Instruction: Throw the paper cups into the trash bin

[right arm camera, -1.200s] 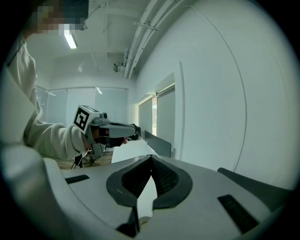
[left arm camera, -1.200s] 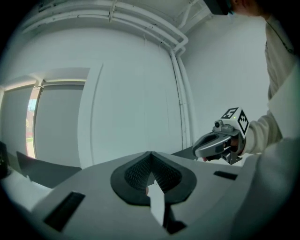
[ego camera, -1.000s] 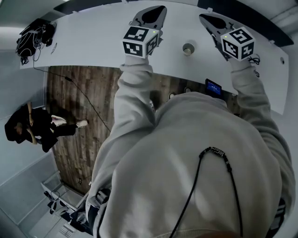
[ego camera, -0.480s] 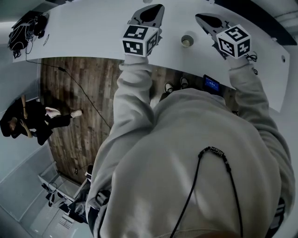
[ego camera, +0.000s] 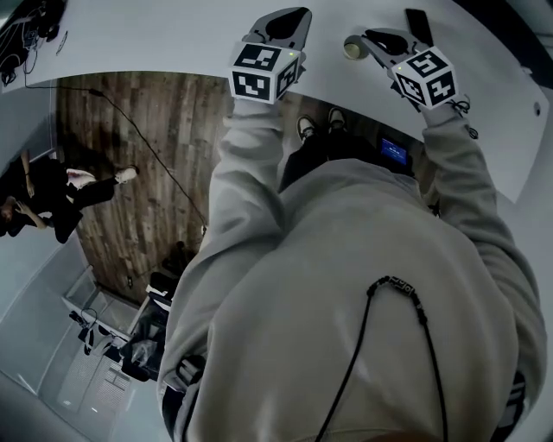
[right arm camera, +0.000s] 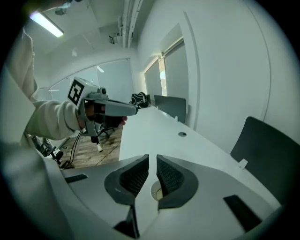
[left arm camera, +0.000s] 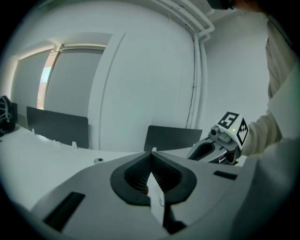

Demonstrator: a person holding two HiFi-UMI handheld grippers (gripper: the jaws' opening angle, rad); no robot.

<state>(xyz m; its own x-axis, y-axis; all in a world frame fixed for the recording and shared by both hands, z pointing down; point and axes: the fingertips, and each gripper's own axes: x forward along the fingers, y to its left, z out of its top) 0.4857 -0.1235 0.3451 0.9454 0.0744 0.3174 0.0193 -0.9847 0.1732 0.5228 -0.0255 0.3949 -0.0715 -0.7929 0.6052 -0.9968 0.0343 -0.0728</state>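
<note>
A person in a pale hooded top leans over a long white table (ego camera: 155,43), both arms stretched forward and level, a gripper in each hand. The sleeves run out almost in parallel from the shoulders, with the marker cubes sitting just past the table's near edge.

The left gripper (ego camera: 294,15) is held above the tabletop with its claw closed. In the left gripper view its ribbed pads (left arm camera: 140,174) meet at the tip with nothing between them.

The right gripper (ego camera: 371,38) angles slightly inward towards the left. Its claw is parted by only a narrow slit and grips nothing.

The paper cup (ego camera: 352,47) stands upright on the table a little way in from the near edge, just beside the tip of the right gripper on its left side. In the right gripper view its open rim shows through the gap low between the two jaws, with no pad pressed to it.

A dark flat device (ego camera: 419,26) lies on the table beyond the right gripper. Dark chair backs (left arm camera: 171,138) stand along the table's far edge. Off the table's near edge lies a wooden floor (ego camera: 147,173), where another person (ego camera: 43,194) sits well apart at the left.
</note>
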